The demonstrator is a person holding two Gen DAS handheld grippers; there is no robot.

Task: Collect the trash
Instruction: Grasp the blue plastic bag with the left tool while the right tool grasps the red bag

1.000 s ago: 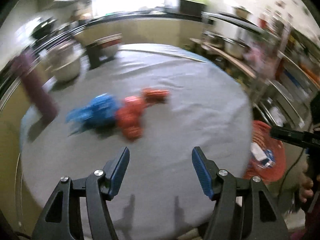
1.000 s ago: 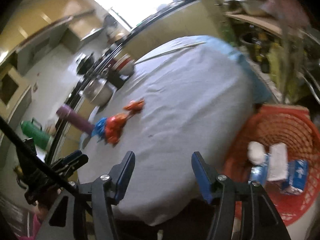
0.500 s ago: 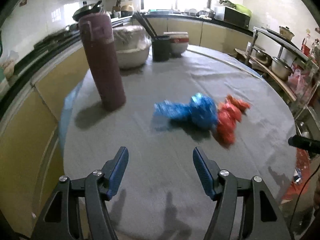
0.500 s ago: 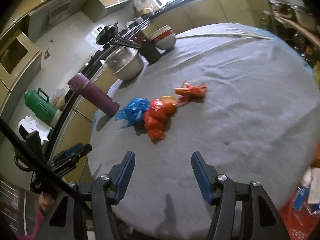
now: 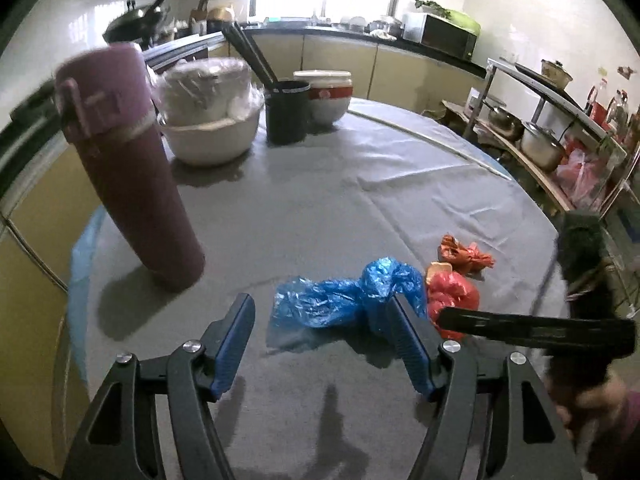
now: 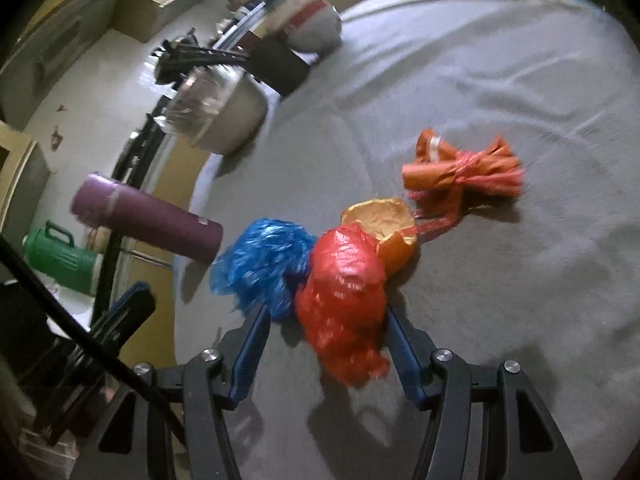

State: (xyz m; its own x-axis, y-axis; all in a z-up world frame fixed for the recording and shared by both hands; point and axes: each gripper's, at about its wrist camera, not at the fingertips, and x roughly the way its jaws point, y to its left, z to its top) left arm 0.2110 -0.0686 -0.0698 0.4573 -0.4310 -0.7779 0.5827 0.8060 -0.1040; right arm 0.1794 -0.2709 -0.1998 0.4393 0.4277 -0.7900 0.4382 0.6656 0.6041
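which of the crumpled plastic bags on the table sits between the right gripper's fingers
The crumpled red plastic bag lies between the right gripper fingers, whose jaws have just been closing. The crumpled blue plastic bag lies to its left, outside them.

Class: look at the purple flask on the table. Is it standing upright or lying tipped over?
Upright. In the left wrist view the purple flask stands on its base on the table, cap uppermost, its shadow beside its foot. Its lean is lens distortion.

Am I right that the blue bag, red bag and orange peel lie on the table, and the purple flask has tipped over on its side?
Not quite: the purple flask stands upright, as the left wrist view shows. The blue bag, red bag and orange peel do lie on the table.
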